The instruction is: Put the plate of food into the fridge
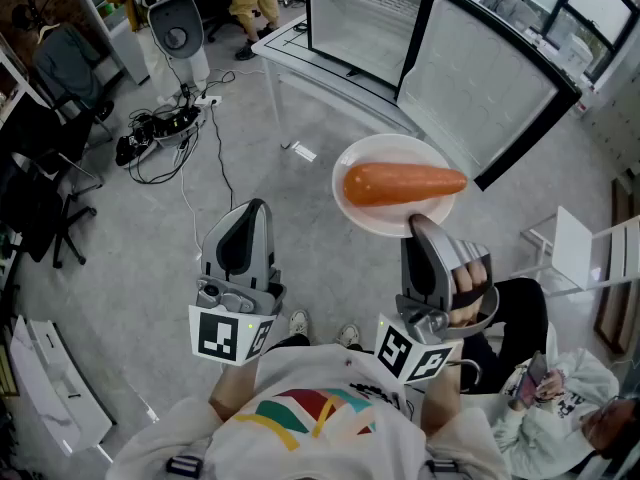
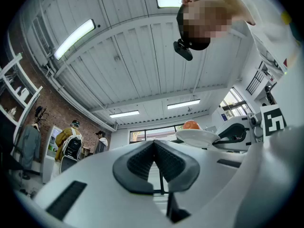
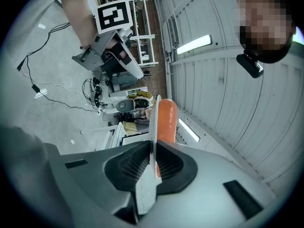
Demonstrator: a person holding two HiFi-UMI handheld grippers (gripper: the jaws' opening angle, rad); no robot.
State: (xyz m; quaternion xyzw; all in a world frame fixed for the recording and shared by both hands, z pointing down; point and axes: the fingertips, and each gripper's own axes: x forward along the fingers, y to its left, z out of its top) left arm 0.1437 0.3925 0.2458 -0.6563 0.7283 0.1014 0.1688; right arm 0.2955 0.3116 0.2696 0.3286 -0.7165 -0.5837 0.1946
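While the head view looks steeply down, the right claw [image 1: 425, 226] pinches the near rim of the white plate [image 1: 352, 173], which hangs in the air above the floor [image 1: 150, 268], held level. A long piece of orange food [image 1: 403, 183] lies across the plate's middle. Beyond the plate the fridge [image 1: 360, 18] stands on a white surface [image 1: 285, 53], and its glass door [image 1: 485, 93] is swung open toward the plate's right side. The left claw [image 1: 248, 218] hovers left of the plate, well apart from it, and carries nothing.

Seen from the left gripper view, the left claw [image 2: 154, 148] has its jaws brought together with nothing between them. The plate [image 2: 197, 137] shows to the right with the orange food [image 2: 192, 125] on top, and the right claw [image 2: 237, 134] is at its far side.

From the right gripper view, the right claw [image 3: 153, 163] is clamped on the plate [image 3: 153, 122], which appears edge-on between the pads. The orange food [image 3: 166, 120] rises just beside the rim. The left claw [image 3: 109, 42] shows near the top.
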